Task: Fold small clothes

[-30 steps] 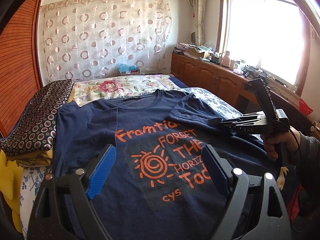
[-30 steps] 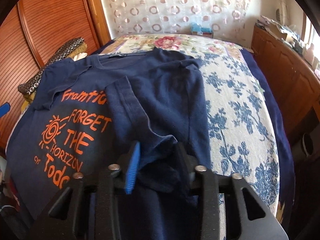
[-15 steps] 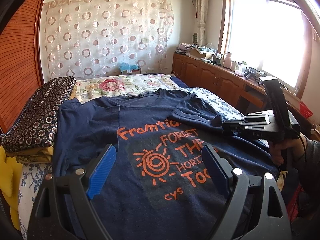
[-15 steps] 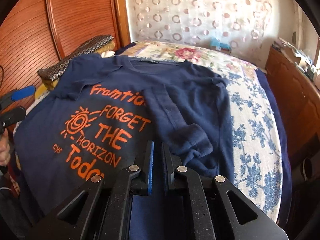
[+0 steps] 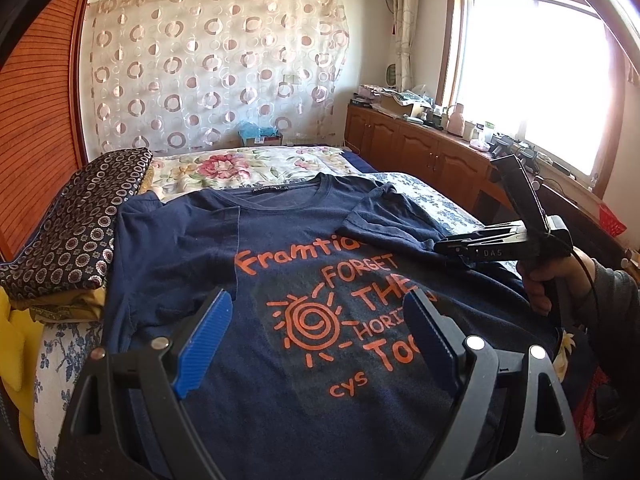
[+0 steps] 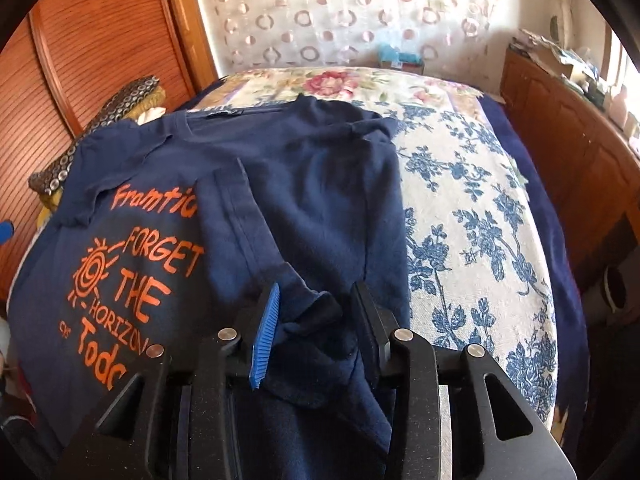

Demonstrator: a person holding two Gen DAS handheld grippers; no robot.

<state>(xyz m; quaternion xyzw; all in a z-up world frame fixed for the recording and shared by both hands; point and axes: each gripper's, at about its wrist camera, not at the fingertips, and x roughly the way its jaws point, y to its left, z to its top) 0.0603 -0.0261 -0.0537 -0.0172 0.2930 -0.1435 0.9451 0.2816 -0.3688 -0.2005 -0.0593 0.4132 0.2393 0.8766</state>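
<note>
On bed, R gripper (image 6: 316,332) jaws reopened vs 0.5 s ago — astride bunched fold of tee (image 6: 304,200), regrasp likely; L gripper (image 5: 316,340) wide apart, idle.

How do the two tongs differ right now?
The left tongs gape wide over the orange print on the shirt, nothing between them. The right tongs stand less far apart, with a bunched fold of the shirt between them. Both are open, with one blue pad each.
</note>
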